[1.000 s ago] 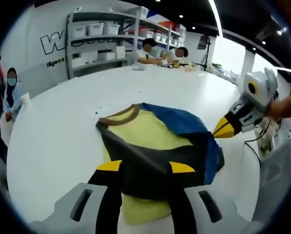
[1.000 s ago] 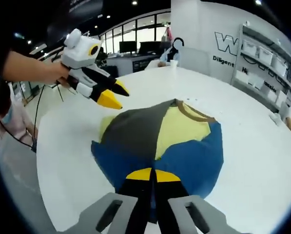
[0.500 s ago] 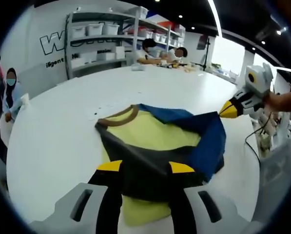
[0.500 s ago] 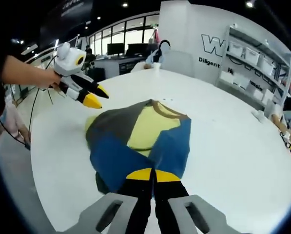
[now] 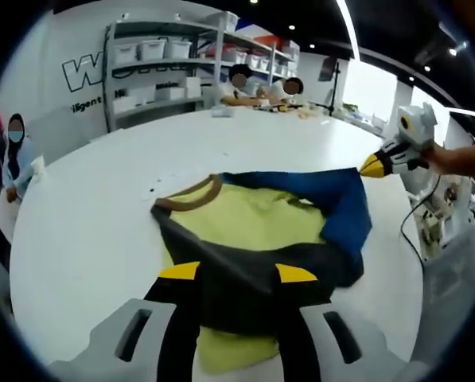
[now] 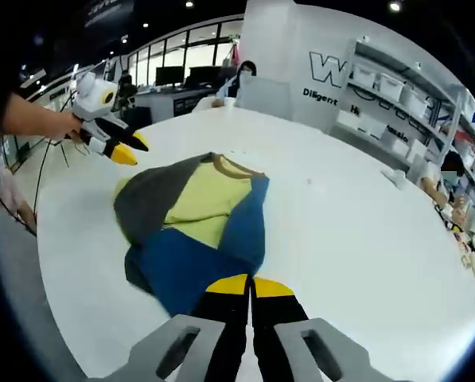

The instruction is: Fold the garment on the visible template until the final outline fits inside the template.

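Note:
A garment (image 5: 245, 219) with a yellow body, brown collar, dark grey side and blue side lies on the white round table (image 5: 86, 223). My right gripper (image 5: 372, 165) is shut on the blue side's edge and holds it lifted and stretched toward the table's right rim. In the right gripper view its jaws (image 6: 249, 285) meet on blue cloth, with the garment (image 6: 193, 199) spread beyond them. My left gripper (image 5: 237, 272) is open, its yellow tips wide apart above the grey part. It hovers at the garment's far left (image 6: 130, 150), held by a hand.
Shelving with white bins (image 5: 165, 64) stands behind the table. People sit at the far side (image 5: 261, 83) and at the left (image 5: 14, 151). Bare white tabletop (image 6: 356, 239) stretches all around the garment. Small dark marks (image 5: 161, 179) dot the table near the collar.
My right gripper has drawn the blue cloth up and outward, away from the yellow body, so the flap opens and stretches. The left gripper has stayed roughly in place.

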{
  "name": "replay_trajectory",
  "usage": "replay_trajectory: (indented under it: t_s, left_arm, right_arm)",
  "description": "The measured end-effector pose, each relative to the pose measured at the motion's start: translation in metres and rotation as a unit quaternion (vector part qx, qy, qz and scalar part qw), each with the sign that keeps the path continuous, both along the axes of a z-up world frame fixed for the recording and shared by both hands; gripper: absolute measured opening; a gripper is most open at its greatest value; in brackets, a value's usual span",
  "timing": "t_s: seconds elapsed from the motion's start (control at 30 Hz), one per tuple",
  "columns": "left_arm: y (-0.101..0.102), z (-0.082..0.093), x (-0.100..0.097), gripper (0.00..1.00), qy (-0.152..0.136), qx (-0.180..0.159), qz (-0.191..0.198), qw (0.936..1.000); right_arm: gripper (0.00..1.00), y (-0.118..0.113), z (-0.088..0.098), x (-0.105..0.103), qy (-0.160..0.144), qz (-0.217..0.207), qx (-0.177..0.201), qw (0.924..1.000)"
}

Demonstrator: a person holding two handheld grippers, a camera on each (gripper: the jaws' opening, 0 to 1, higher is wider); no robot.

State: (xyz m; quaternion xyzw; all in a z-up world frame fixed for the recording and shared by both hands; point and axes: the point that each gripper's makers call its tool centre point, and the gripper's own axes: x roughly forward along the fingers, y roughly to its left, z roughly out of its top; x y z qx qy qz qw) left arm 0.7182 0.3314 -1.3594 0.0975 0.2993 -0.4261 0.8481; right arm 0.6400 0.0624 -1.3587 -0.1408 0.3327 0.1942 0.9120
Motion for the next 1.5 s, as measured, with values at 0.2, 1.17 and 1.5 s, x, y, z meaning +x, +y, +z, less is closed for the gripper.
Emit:
replay_trajectory:
  t_s: [0.2, 1.17, 1.5]
  left_arm:
    - [0.0, 0.001, 0.001, 0.34, -0.001, 0.001, 0.0, 1.0]
    - [-0.056, -0.017, -0.036, 0.36, 0.02, -0.003, -0.065, 0.9977]
    - [-0.092, -0.03, -0.068, 0.37, 0.017, 0.006, -0.117, 0.993]
  right_arm:
    - [0.0, -0.025, -0.014, -0.002, 0.012, -0.018, -0.017, 0.9996]
    - [0.07, -0.044, -0.038, 0.002, 0.014, -0.05, 0.0, 0.9987]
    - [0.07, -0.039, -0.035, -0.003, 0.007, -0.055, 0.013, 0.9984]
